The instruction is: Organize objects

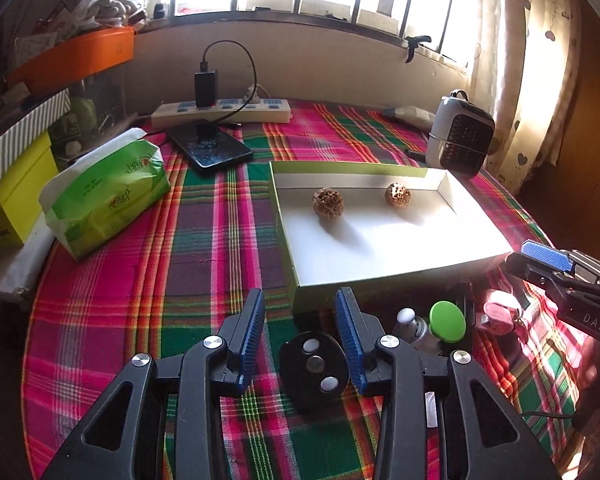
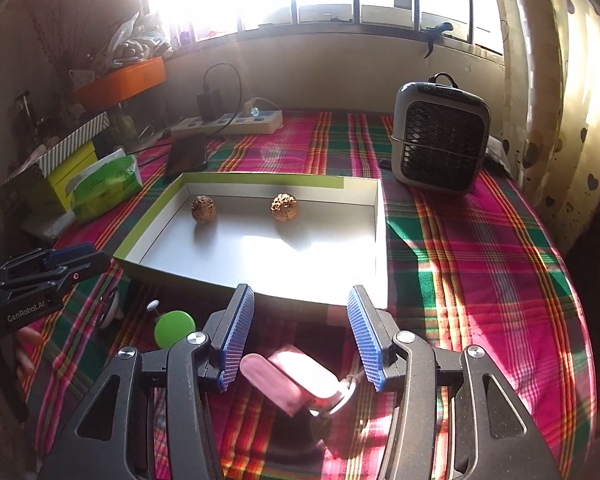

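A shallow white box with a green rim (image 1: 380, 286) (image 2: 172, 266) sits on the plaid tablecloth, with two walnuts (image 1: 328, 204) (image 1: 397, 195) inside near its far wall. My left gripper (image 1: 300, 294) is open just short of the box's near wall. A black disc with white dots (image 1: 314, 364) lies on the cloth between its fingers, clear of both pads. My right gripper (image 2: 300, 290) is open at the box's near right corner. A pink case (image 2: 288, 376) lies on the cloth below its fingers, untouched. A green-capped bottle (image 1: 447, 320) (image 2: 175, 328) stands between the two grippers.
A green tissue pack (image 1: 104, 196), a phone (image 1: 210, 150) on a cable and a power strip (image 1: 220, 110) lie at the back left. A small grey fan heater (image 2: 440, 136) stands at the back right. Stacked boxes (image 1: 16, 184) crowd the left edge, and a curtain hangs on the right.
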Demonstrator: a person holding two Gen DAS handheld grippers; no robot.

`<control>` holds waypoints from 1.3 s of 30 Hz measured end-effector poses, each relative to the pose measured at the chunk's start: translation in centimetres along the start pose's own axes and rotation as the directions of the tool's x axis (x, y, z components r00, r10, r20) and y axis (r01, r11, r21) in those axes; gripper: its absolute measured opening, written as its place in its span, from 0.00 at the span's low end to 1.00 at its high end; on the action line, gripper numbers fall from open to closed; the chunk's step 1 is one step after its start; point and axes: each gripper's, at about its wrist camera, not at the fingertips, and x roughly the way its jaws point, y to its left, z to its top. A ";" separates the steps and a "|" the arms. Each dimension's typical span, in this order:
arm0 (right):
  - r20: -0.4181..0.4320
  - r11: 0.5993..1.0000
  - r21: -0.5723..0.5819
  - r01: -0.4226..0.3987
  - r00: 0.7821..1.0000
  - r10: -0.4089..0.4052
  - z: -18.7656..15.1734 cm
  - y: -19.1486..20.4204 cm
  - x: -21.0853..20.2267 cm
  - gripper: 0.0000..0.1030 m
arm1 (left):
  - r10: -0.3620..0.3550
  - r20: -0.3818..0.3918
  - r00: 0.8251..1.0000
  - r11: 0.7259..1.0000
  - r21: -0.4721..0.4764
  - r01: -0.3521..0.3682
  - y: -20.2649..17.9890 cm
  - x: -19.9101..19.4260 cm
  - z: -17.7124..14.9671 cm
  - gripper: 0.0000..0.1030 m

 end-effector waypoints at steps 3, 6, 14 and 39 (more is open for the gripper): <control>-0.004 1.000 0.012 0.013 1.000 -0.012 -0.9 -0.5 -0.4 0.49 | -0.027 -0.005 1.000 1.000 -0.008 0.027 0.2 -0.1 -0.9 0.36; -0.004 0.999 0.017 0.028 1.000 -0.028 -1.8 -1.0 -0.9 0.49 | -0.051 -0.009 0.999 0.999 -0.019 0.051 0.3 -0.4 -1.5 0.37; -0.020 0.999 0.037 0.040 0.999 -0.039 -3.9 -2.2 -1.4 0.49 | -0.081 -0.030 0.996 0.996 -0.030 0.080 0.5 -0.3 -3.2 0.38; -0.028 0.998 -0.041 -0.040 0.999 0.039 -5.2 1.2 -1.8 0.49 | -0.067 -0.074 0.995 0.998 -0.010 0.067 -0.5 1.6 -3.1 0.40</control>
